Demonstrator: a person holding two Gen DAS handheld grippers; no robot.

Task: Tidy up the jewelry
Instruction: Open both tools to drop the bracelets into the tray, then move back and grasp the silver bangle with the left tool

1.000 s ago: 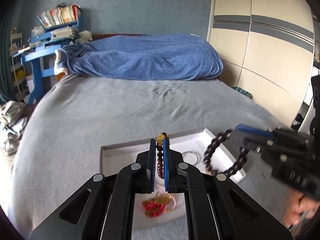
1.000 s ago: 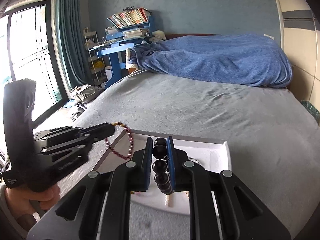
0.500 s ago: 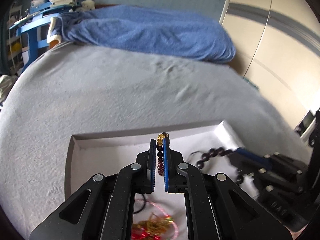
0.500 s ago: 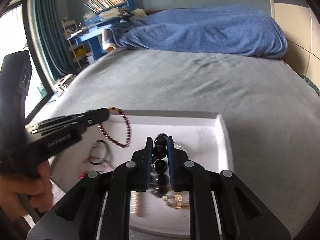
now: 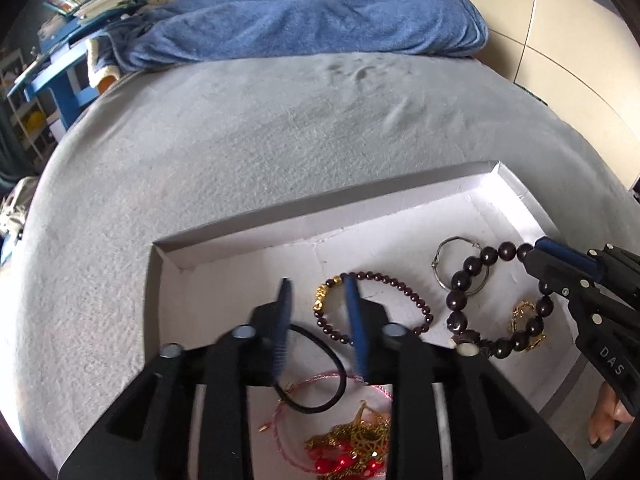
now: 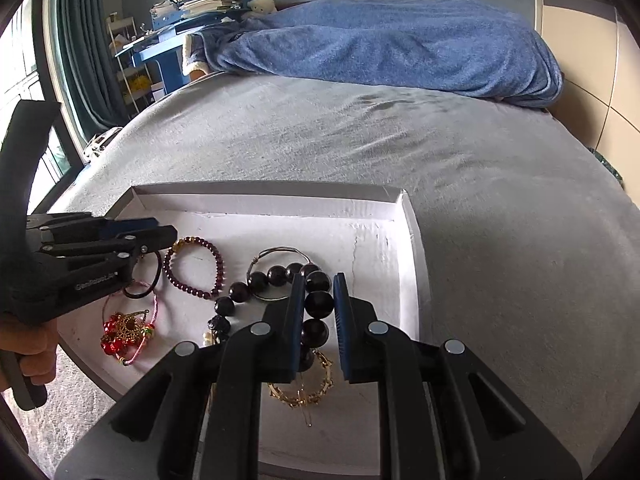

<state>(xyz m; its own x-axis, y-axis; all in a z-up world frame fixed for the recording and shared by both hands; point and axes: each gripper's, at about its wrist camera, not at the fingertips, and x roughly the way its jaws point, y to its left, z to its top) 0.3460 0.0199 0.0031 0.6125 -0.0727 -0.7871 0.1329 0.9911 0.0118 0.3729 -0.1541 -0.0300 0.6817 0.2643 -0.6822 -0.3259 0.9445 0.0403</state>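
A white cardboard tray (image 5: 400, 216) (image 6: 260, 200) lies on the bed. My left gripper (image 5: 318, 282) (image 6: 168, 230) hovers low over its left half. Its jaws are opening, and the pads press on nothing. A garnet bracelet with gold beads (image 5: 400, 288) (image 6: 218, 264) lies flat on the tray floor under those fingertips. My right gripper (image 6: 319, 280) (image 5: 534, 252) is shut on a bracelet of large dark beads (image 6: 320, 304) (image 5: 460, 304). The free end of that bracelet rests on the tray.
Also in the tray are a silver hoop (image 5: 442, 268), a black hair tie (image 5: 320, 364), a pink cord with red and gold charms (image 6: 124, 328) and a gold chain bracelet (image 6: 308, 392). Grey bed cover (image 5: 280, 120) surrounds it, with a blue blanket (image 5: 320, 12) behind. A hand (image 6: 28, 356) holds each gripper.
Both grippers have come down onto the tray. The left jaws have parted and the garnet bracelet now lies on the tray floor. The right gripper still pinches the large beads.
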